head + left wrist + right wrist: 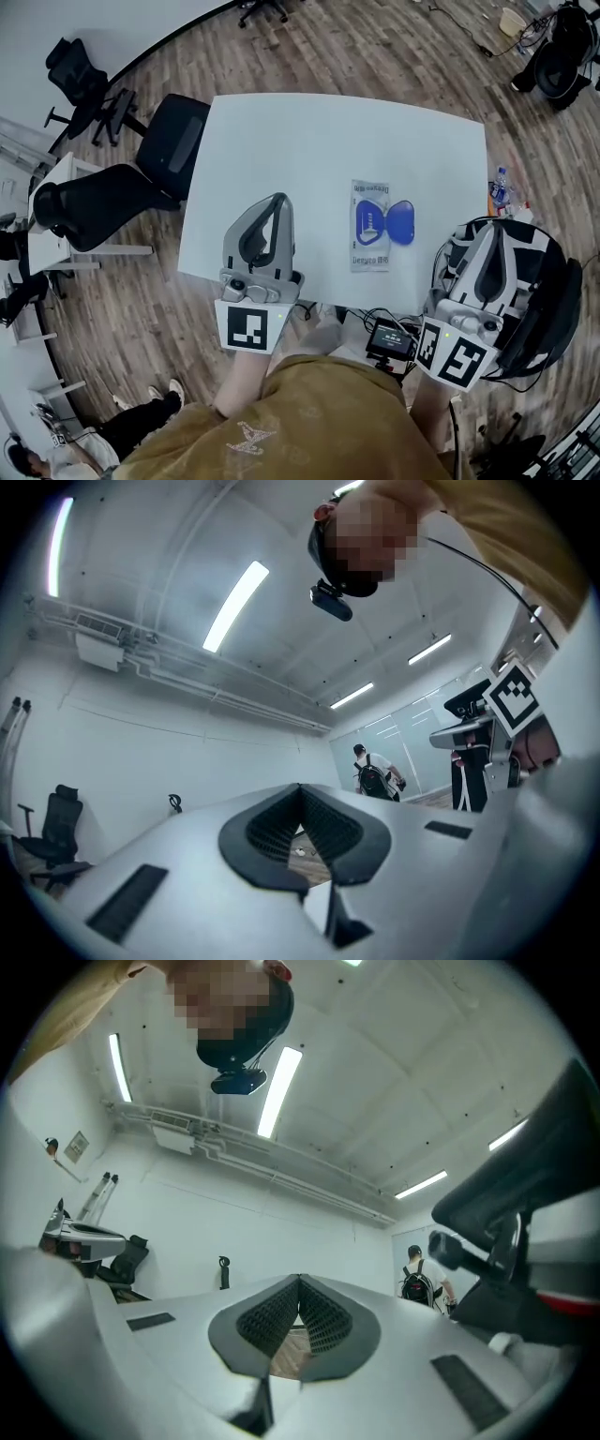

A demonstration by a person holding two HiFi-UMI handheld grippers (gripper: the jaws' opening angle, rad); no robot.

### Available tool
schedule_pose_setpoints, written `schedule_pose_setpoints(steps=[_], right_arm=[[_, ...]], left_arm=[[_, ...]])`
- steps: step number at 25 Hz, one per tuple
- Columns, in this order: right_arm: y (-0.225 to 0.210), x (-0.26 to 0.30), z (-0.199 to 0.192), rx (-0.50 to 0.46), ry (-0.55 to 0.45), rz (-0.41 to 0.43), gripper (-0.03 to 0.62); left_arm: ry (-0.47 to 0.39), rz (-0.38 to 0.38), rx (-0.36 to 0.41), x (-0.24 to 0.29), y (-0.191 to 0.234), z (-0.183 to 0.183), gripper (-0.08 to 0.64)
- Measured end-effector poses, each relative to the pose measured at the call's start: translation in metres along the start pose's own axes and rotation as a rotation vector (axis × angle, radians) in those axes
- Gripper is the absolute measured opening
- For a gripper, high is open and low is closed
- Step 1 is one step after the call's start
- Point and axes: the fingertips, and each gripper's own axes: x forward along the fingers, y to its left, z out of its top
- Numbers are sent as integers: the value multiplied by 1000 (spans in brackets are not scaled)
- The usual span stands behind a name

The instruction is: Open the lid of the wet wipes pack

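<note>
Both grippers hang above the near edge of the white table (281,141), close to the person's body, and neither touches anything on it. In the left gripper view the left gripper (300,789) has its dark ribbed pads (267,829) pressed together at the tips, with nothing between them. The right gripper (300,1281) looks the same in its own view: its pads (328,1321) meet at the tips, and only the wooden floor shows through the small gap behind them.

Seen from the head view, the wet wipes pack (369,228) lies flat on the table in the space between the two sets of fingers. It is to the right of the left gripper (278,199) and to the left of the right gripper (493,230), clearly apart from both. Its blue lid (401,222) is flipped open and lies flat on the side toward the right gripper's fingers.

Beyond the closed fingertips, both gripper views look out at a white wall and ceiling lights (234,605). A person with a backpack (414,1283) stands far off past them.
</note>
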Motion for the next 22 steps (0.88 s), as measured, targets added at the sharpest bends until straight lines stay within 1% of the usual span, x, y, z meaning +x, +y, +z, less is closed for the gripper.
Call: schedule_pose_setpoints(steps=[5, 9, 12, 14, 17, 22], right_arm=[[0, -5, 5, 7, 5, -5, 8], [3, -7, -4, -4, 39, -12, 8], [4, -9, -13, -9, 67, -14, 8], [5, -10, -19, 1, 87, -8, 8], [6, -9, -25, 13, 105, -3, 8], [6, -9, -31, -6, 118, -25, 8]], left_arm=[[-18, 0, 26, -1, 0, 12, 8], [12, -13, 47, -1, -2, 7, 8], [22, -13, 42, 0, -4, 2, 8], [51, -11, 21, 1, -3, -6, 8], [93, 18, -13, 4, 4, -16, 8], [127, 45, 9, 5, 7, -24, 8]])
